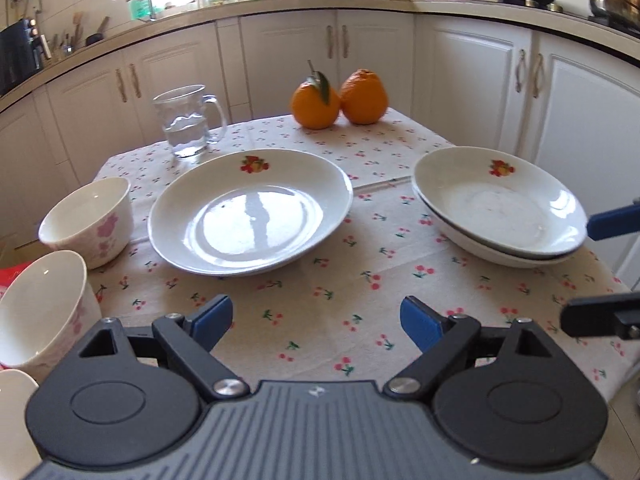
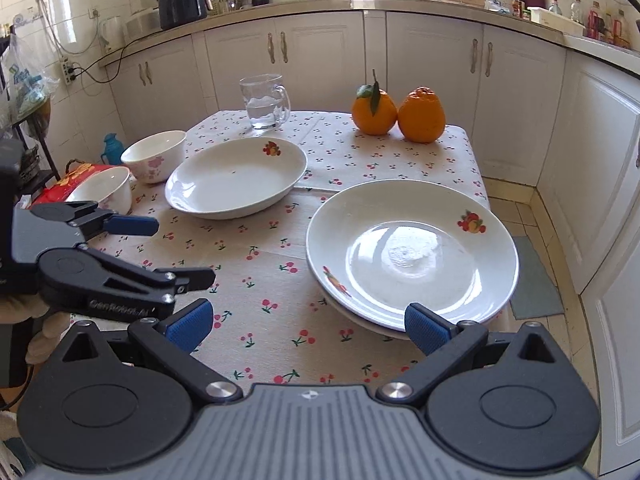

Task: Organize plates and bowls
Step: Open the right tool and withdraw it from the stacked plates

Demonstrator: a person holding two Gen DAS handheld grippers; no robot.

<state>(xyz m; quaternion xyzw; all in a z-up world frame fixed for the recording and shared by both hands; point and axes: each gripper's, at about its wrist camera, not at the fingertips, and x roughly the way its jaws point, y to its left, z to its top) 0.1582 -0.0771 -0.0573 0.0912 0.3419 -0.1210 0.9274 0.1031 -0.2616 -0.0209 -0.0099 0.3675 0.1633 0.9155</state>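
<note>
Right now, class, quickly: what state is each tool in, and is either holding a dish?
Left tool: open, holding nothing, above the tablecloth.
Right tool: open wide, holding nothing, one finger just in front of the stacked plates.

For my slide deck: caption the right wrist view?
Open right gripper beside two stacked plates; single plate and bowls beyond.

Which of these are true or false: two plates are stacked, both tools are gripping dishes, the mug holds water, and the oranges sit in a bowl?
1. Two plates are stacked. True.
2. Both tools grip dishes. False: the left tool and right tool are open, holding nothing.
3. The glass mug holds water. True.
4. The oranges sit in a bowl. False: they stand on the tablecloth.
</note>
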